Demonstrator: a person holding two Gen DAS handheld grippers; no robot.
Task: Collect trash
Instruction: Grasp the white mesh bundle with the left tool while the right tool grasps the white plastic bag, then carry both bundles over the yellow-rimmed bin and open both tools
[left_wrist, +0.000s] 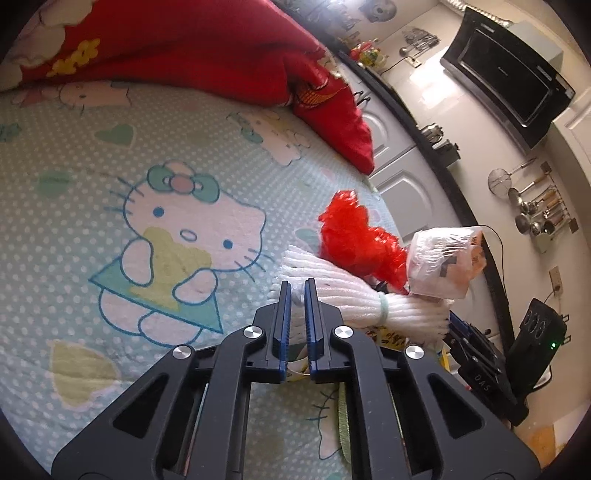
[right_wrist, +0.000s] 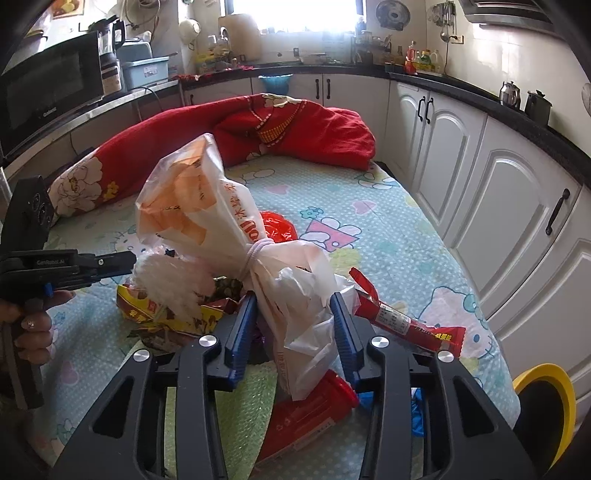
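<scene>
At the far left our left tongs are pinched nearly closed on the white yarn bundle, which lies on the Hello Kitty sheet. Right of it, our right tongs stand wide around the tied plastic bag, amid snack wrappers. A red sausage wrapper lies just beside them, with white cabinets farthest right.

You're working over a bed with a cartoon-cat sheet. A red blanket lies bunched along its far end; wrappers, a tied plastic bag and a red packet litter the near end.
</scene>
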